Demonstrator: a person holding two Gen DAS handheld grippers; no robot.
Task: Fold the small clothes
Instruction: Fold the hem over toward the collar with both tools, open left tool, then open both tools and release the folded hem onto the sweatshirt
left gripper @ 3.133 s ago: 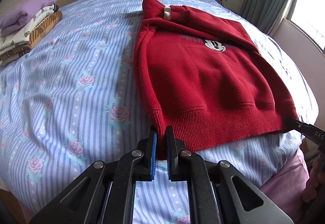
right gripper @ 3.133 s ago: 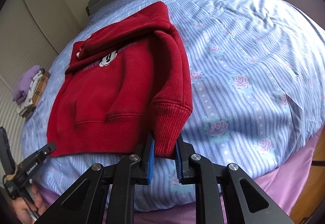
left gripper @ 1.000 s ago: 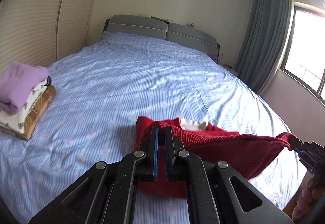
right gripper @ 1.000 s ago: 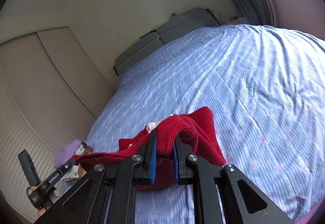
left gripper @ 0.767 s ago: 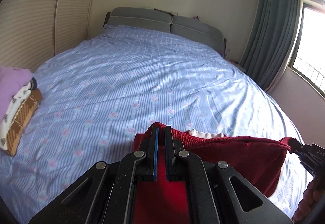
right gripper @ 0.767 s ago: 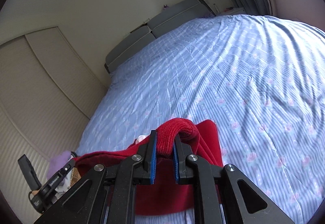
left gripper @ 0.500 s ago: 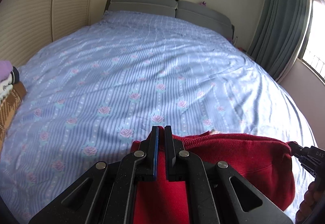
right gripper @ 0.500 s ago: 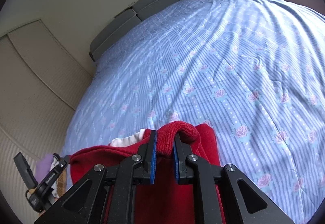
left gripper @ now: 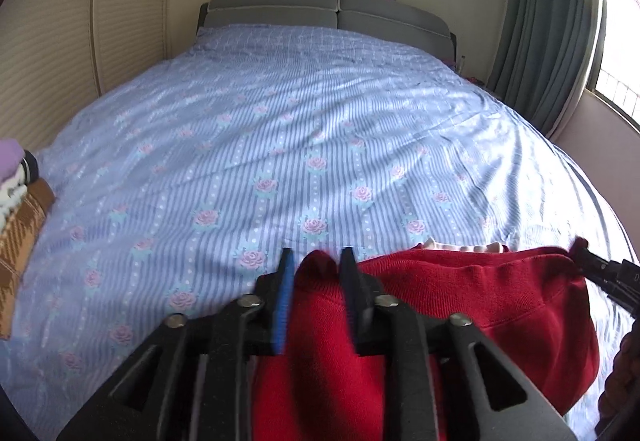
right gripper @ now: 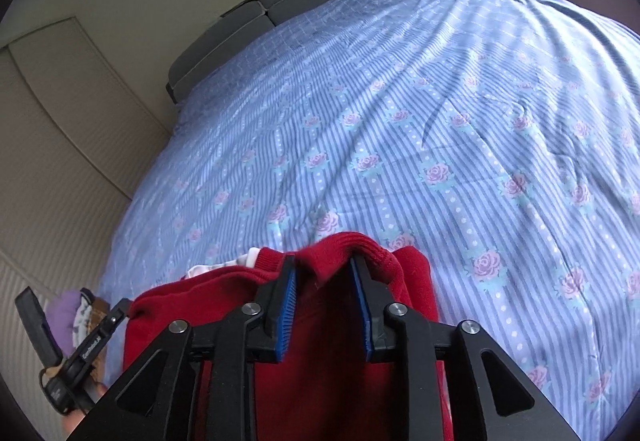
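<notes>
A red sweater lies folded over on the blue flowered bedsheet, its white neck label showing at the far edge. My left gripper is open, with a ribbed fold of the sweater still standing loosely between its fingers. My right gripper is open too, with a bunched red cuff resting across its fingertips. The right gripper also shows at the right edge of the left wrist view, and the left gripper at the lower left of the right wrist view.
A stack of folded clothes, purple on top and brown plaid below, sits at the bed's left edge. The grey headboard is at the far end. Grey-green curtains and a window stand at the right.
Both grippers carried the sweater's hem end forward over its collar end and lowered it. In the last half second both jaws opened and let go of the fabric.
</notes>
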